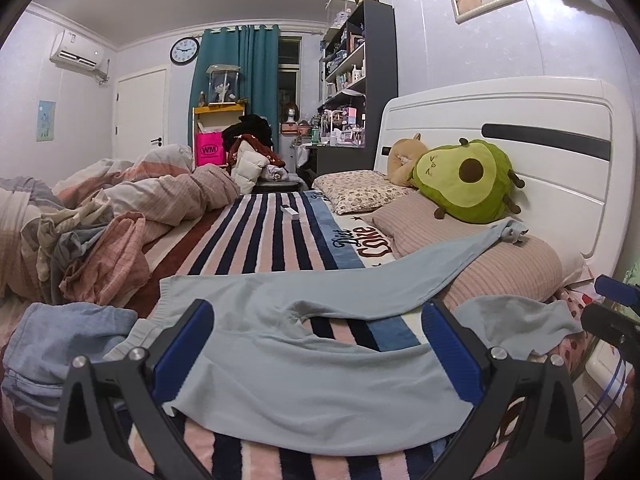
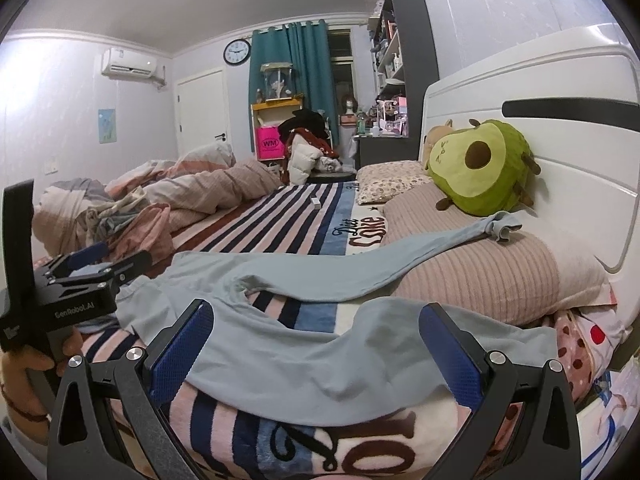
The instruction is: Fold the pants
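While both claws hover low over the near edge of the bed, the light blue pants (image 1: 320,360) lie spread on the striped blanket (image 1: 276,232) in front of them. The left claw (image 1: 318,344) has its blue-padded fingers (image 1: 184,356) wide apart, with the near leg and seat of the pants showing between them; nothing is gripped. The right claw (image 2: 318,344) is likewise spread wide, its fingers (image 2: 448,354) apart above the near pant leg, holding nothing.

The waistband of the pants sits toward the left, near a crumpled blue garment (image 1: 60,340). One leg runs away to the right and up over a ribbed pink pillow (image 1: 480,256), its cuff resting just below an avocado plush toy (image 1: 468,180). The other leg lies along the near edge of the bed, wrinkled, with the two legs parted at the crotch so the blanket shows between them.

From the right wrist view, the left claw (image 2: 100,258) appears at the left edge, held by a hand (image 2: 36,356). A rumpled duvet (image 1: 140,192) is heaped on the far left of the bed, and a floral pillow (image 1: 360,192) lies against the white headboard (image 1: 520,112).
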